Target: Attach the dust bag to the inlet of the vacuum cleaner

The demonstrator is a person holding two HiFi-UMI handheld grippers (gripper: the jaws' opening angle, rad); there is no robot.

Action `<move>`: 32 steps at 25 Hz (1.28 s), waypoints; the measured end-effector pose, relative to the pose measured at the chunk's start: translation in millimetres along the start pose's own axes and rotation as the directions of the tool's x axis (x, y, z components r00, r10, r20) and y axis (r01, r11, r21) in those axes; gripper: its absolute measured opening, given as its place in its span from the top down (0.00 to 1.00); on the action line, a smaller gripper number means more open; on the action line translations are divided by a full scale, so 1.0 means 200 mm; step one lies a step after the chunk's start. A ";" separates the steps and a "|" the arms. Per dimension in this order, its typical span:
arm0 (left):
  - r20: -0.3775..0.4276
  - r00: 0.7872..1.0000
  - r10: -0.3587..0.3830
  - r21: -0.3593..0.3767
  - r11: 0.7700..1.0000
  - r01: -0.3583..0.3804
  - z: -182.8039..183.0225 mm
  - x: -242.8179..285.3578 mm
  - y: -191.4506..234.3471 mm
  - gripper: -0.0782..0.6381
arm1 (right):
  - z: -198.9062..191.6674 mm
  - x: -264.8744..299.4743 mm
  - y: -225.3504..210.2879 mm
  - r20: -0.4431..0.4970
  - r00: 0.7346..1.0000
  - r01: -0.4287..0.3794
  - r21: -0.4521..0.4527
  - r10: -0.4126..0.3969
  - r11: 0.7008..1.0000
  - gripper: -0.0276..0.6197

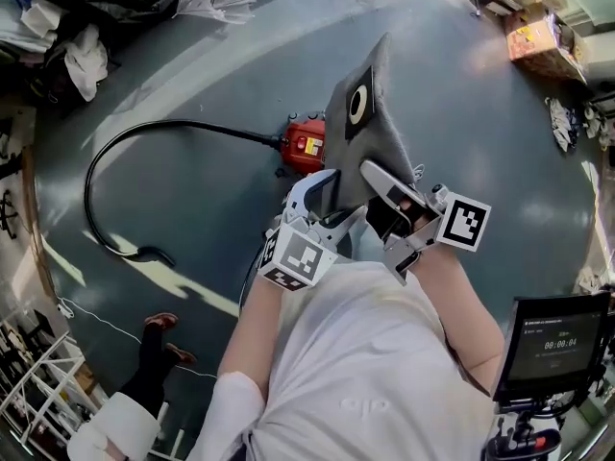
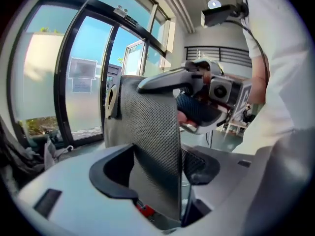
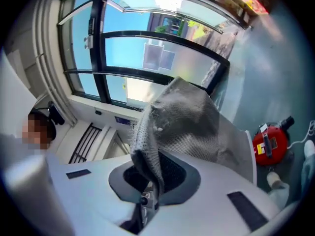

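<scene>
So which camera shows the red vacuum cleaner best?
The head view: the vacuum cleaner sits on the floor with its black hose, partly behind the dust bag. The right gripper view shows it small at the edge; the left gripper view only a red sliver.

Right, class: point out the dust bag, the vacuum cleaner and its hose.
dust bag [image 1: 380, 142], head view, on its grey mesh body.
vacuum cleaner [image 1: 306, 148], head view, on its red casing.
hose [image 1: 152, 254], head view, on its free end on the floor.
</scene>
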State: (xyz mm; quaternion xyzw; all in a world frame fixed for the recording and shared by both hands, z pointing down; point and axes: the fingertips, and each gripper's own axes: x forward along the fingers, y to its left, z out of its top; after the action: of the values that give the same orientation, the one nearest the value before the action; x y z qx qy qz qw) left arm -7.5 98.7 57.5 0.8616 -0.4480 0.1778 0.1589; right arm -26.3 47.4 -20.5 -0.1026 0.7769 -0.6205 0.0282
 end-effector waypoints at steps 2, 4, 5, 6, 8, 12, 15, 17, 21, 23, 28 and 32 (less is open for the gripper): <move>-0.025 0.996 0.089 0.001 0.996 -0.089 -0.05 0.02 0.05 0.52 | -0.03 0.05 -0.05 -0.064 0.998 -0.006 0.061 0.010 0.998 0.93; -0.038 0.987 0.155 -0.032 0.987 -0.156 -0.07 0.04 0.10 0.52 | -0.04 0.09 -0.10 -0.136 0.991 -0.005 0.079 0.015 0.997 0.93; -0.048 0.981 0.187 -0.043 0.981 -0.189 -0.09 0.06 0.13 0.54 | -0.02 0.11 -0.13 -0.171 0.985 -0.004 0.071 0.016 0.997 0.93; -0.063 0.972 0.225 -0.043 0.973 -0.228 -0.10 0.08 0.18 0.62 | 0.00 0.12 -0.17 -0.206 0.978 -0.006 0.059 0.018 0.998 0.93; -0.106 0.946 0.305 -0.026 0.951 -0.309 -0.13 0.13 0.28 0.87 | 0.06 0.15 -0.25 -0.272 0.962 -0.021 0.032 0.029 0.999 0.93; -0.206 0.896 0.393 -0.004 0.915 -0.402 -0.22 0.11 0.41 0.87 | 0.10 0.16 -0.38 -0.368 0.927 -0.072 0.017 0.073 0.997 0.93; -0.258 0.860 0.440 0.061 0.896 -0.440 -0.29 0.00 0.47 0.87 | 0.11 0.13 -0.46 -0.378 0.920 -0.066 0.120 0.107 0.991 0.77; -0.287 0.834 0.471 0.160 0.882 -0.443 -0.32 -0.07 0.50 0.87 | 0.17 0.10 -0.55 -0.344 0.933 -0.036 0.203 0.106 0.979 0.65; -0.328 0.787 0.522 0.370 0.838 -0.402 -0.37 -0.16 0.51 0.87 | 0.36 0.08 -0.74 -0.237 0.970 0.021 0.321 0.059 0.947 0.62; -0.331 0.771 0.544 0.439 0.812 -0.384 -0.38 -0.20 0.50 0.87 | 0.39 0.12 -0.79 -0.248 0.967 0.040 0.347 0.051 0.937 0.61; -0.328 0.756 0.567 0.477 0.790 -0.386 -0.39 -0.25 0.47 0.87 | 0.15 0.20 -0.97 -0.448 0.892 0.221 0.323 -0.057 0.920 0.58; -0.349 0.724 0.595 0.463 0.781 -0.419 -0.42 -0.29 0.46 0.87 | 0.04 0.09 -1.04 -0.454 0.882 0.319 0.377 -0.126 0.870 0.58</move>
State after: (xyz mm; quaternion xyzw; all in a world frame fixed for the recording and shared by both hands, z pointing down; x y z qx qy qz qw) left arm -129.1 126.6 116.7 0.6449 -0.5770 0.4985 0.0512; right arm -16.1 -6.4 181.7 -0.0502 0.5863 -0.7863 -0.1884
